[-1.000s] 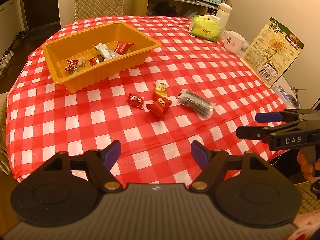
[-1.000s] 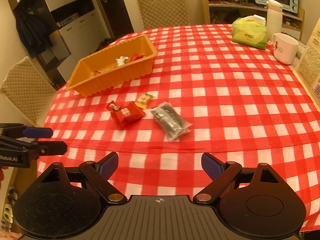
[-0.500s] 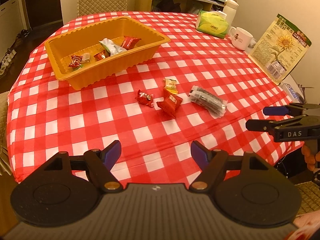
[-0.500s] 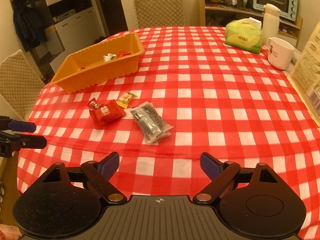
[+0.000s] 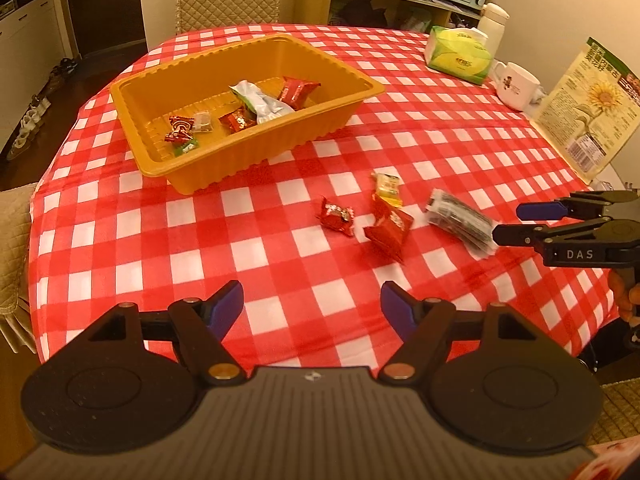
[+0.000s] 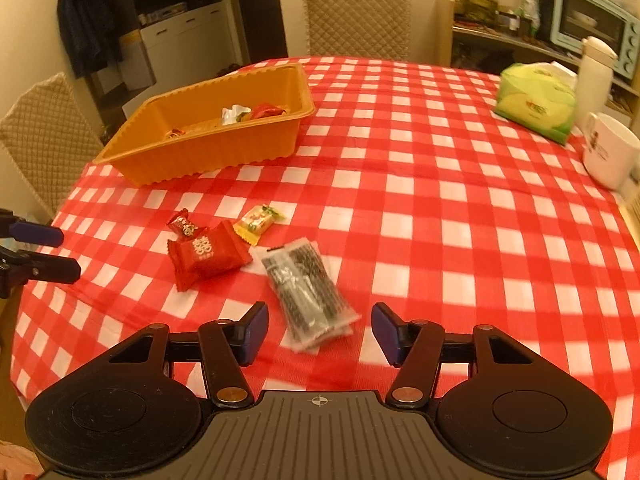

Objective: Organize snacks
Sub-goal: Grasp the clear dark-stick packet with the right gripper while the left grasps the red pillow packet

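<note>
An orange tray (image 5: pixel 352 108) (image 6: pixel 224 152) holds several wrapped snacks. On the checked cloth lie a small red candy (image 5: pixel 337 216) (image 6: pixel 183 224), a larger red packet (image 5: pixel 388 229) (image 6: pixel 206 254), a yellow candy (image 5: pixel 387 186) (image 6: pixel 258 220) and a clear packet of dark sticks (image 5: pixel 460 222) (image 6: pixel 306 290). My left gripper (image 5: pixel 312 306) (image 6: pixel 52 252) is open and empty, above the near table edge. My right gripper (image 6: pixel 318 330) (image 5: pixel 510 222) is open, its jaws on either side of the near end of the dark packet, apart from it.
A green tissue pack (image 5: pixel 458 56) (image 6: pixel 536 102), a white mug (image 5: pixel 516 86) (image 6: pixel 610 156), a white flask (image 6: pixel 594 70) and a sunflower-print bag (image 5: pixel 596 108) stand along the far right. Quilted chairs (image 6: pixel 358 20) (image 6: pixel 44 140) surround the table.
Both grippers have moved forward over the table. The right gripper has come up to the dark packet, which now lies between its open jaws. Nothing was grasped.
</note>
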A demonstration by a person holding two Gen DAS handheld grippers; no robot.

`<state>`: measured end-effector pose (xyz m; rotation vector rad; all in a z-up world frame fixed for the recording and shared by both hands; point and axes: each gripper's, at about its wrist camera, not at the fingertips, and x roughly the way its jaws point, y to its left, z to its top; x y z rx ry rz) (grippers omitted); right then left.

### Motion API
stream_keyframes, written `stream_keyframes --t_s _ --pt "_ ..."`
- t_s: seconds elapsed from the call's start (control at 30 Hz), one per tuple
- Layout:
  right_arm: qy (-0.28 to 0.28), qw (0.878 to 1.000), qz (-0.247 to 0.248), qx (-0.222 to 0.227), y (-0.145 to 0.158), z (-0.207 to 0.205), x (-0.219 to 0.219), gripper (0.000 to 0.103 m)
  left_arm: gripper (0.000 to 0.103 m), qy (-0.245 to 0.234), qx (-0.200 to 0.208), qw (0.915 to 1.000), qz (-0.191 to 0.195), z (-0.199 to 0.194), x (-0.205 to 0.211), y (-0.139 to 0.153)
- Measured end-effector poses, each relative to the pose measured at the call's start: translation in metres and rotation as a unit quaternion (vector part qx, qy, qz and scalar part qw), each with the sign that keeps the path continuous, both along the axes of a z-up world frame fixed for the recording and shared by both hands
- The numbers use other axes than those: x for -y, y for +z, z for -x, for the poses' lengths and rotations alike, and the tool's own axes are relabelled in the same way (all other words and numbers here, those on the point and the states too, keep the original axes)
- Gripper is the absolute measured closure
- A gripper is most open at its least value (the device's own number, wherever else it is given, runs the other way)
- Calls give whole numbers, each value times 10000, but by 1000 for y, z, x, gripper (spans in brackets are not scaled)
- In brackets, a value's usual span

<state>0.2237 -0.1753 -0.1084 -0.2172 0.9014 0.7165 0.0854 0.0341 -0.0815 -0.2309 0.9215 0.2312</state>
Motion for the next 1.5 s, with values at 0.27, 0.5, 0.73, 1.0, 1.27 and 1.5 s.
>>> stream_keyframes --t_s 0.27,0.5,0.73,1.0,1.27,1.5 --pt "360 9991 224 -2 -16 -18 -23 49 30 38 -85 10000 -2 -9 -10 -6" --pt "481 9984 281 -94 -28 -27 -34 52 30 8 -150 9999 -20 -17 -13 -10" --pt "581 9975 394 -76 -31 -29 -43 54 30 -83 -150 9998 -61 -26 -11 -11" --pt "645 9970 424 -34 -34 -30 -46 62 30 -284 -108 9995 -127 -40 -4 -9" --pt "528 9979 373 83 -28 -26 -37 65 32 -634 -46 9977 -214 -58 10 -9" --pt "27 10000 85 32 -9 -29 -13 65 39 -1251 33 9911 -452 -78 35 -15"
